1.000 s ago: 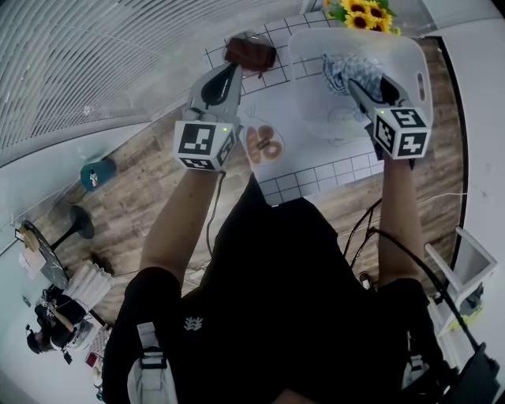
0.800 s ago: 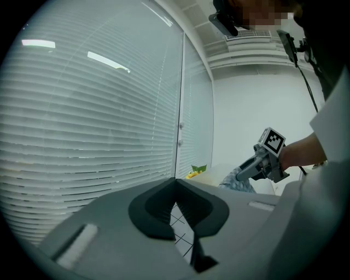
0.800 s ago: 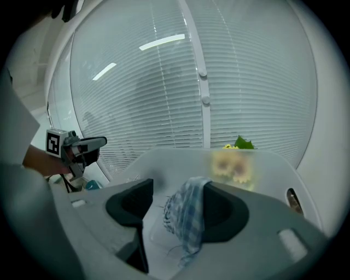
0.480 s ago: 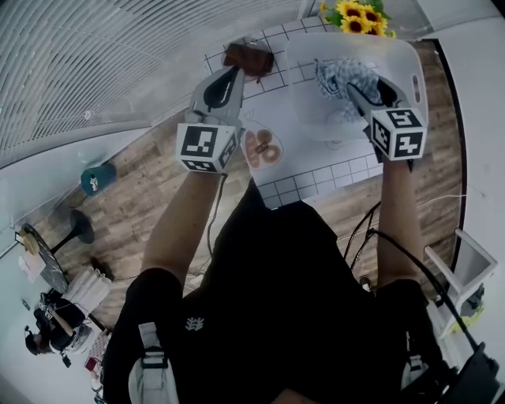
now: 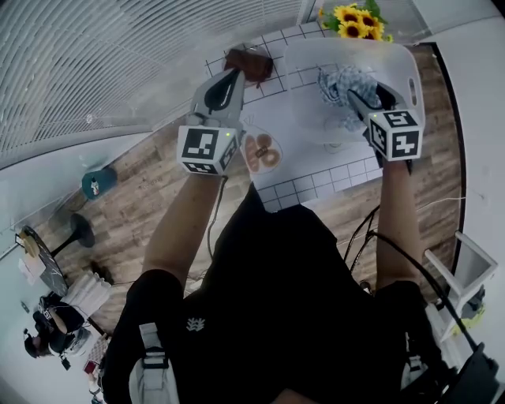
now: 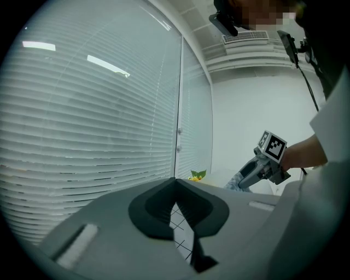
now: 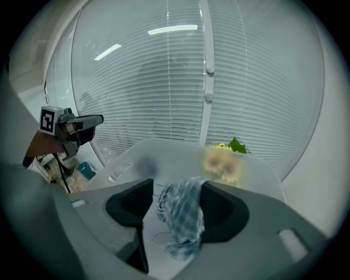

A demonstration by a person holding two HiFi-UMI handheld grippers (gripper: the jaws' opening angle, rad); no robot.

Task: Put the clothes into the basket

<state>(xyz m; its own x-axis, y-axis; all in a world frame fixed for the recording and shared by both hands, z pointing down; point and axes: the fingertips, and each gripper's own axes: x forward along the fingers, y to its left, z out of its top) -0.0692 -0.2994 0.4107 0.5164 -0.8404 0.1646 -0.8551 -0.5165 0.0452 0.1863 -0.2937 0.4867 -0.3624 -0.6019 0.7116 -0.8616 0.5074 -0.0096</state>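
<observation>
A blue checked cloth [image 5: 341, 82] hangs inside the translucent white basket [image 5: 413, 72] on the tiled table. My right gripper [image 5: 359, 93] reaches into the basket from the near side. In the right gripper view its jaws stand wide. The cloth [image 7: 183, 219] drapes off the right-hand pad [image 7: 224, 210] with a gap to the other pad. A brown garment [image 5: 248, 61] lies on the table left of the basket. My left gripper [image 5: 234, 73] hovers just short of it, tips touching and nothing held [image 6: 176, 183].
Sunflowers [image 5: 355, 14] stand behind the basket. A plate of round pastries [image 5: 262, 150] sits near the white tiled table's [image 5: 316, 170] front edge, between my arms. Window blinds run along the far left. Wooden floor lies below.
Both grippers stay almost where they were. The checked cloth still hangs at the right gripper's tips inside the basket. Only the head view has shifted slightly.
</observation>
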